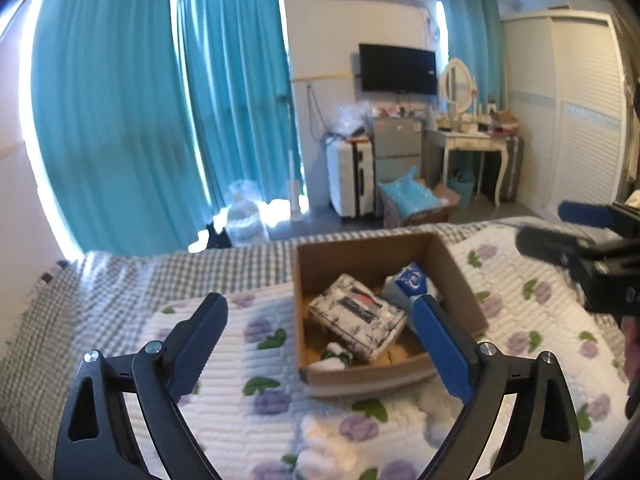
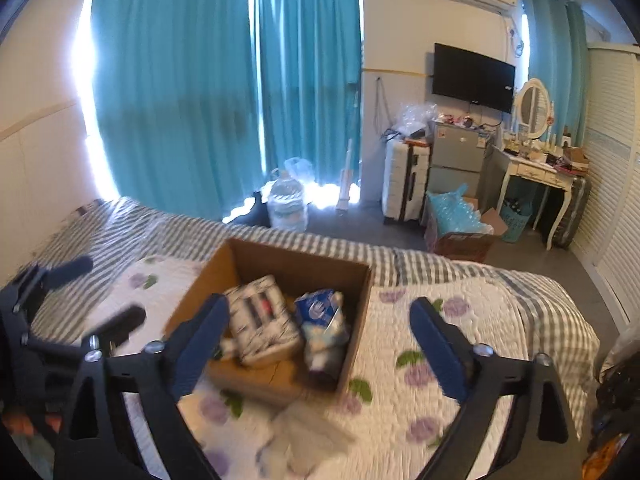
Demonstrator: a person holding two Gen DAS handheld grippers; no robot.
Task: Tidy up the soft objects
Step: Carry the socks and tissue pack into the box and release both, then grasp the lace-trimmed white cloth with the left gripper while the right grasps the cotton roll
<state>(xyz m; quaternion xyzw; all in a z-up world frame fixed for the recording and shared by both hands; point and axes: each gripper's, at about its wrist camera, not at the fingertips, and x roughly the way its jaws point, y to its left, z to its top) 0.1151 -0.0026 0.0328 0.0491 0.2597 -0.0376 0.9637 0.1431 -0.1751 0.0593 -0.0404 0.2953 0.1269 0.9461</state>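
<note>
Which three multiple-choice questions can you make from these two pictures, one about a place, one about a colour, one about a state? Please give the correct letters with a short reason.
1. Where does the cardboard box stand?
A. on the floor
B. on the bed's flowered quilt
C. on the dressing table

2. What colour are the curtains?
A. teal
B. red
C. white

3. What is the state of the left gripper?
A. shut on a tissue pack
B. shut and empty
C. open and empty

Answers:
1 B, quilt shows on all near sides of the box.
2 A, both views show teal fabric.
3 C, its fingers stand wide apart with nothing between.
</note>
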